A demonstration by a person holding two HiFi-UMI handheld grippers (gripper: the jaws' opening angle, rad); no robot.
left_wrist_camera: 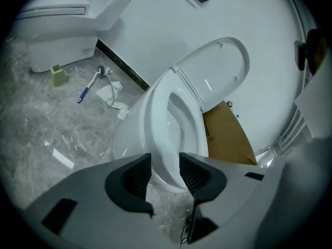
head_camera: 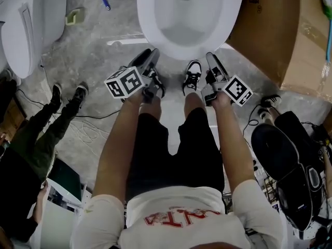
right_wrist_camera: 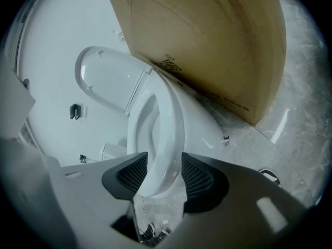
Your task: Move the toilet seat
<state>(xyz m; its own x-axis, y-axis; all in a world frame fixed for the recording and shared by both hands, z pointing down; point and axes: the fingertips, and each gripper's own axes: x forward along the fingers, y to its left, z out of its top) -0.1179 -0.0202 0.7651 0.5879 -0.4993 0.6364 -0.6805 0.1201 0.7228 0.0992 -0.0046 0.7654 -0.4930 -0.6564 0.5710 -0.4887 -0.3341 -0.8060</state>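
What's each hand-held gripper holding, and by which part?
Nothing: the left hand-held gripper and right hand-held gripper are open around the seat's front rim.

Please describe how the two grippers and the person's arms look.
The left gripper and the right gripper have grey bodies with dark ribbed fingers. Each carries a white cube with black square markers. The person wears short white sleeves.

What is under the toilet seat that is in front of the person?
The white bowl: the toilet seat lies down on it. Only its outer wall and part of its inside show; the rim is covered by the seat.
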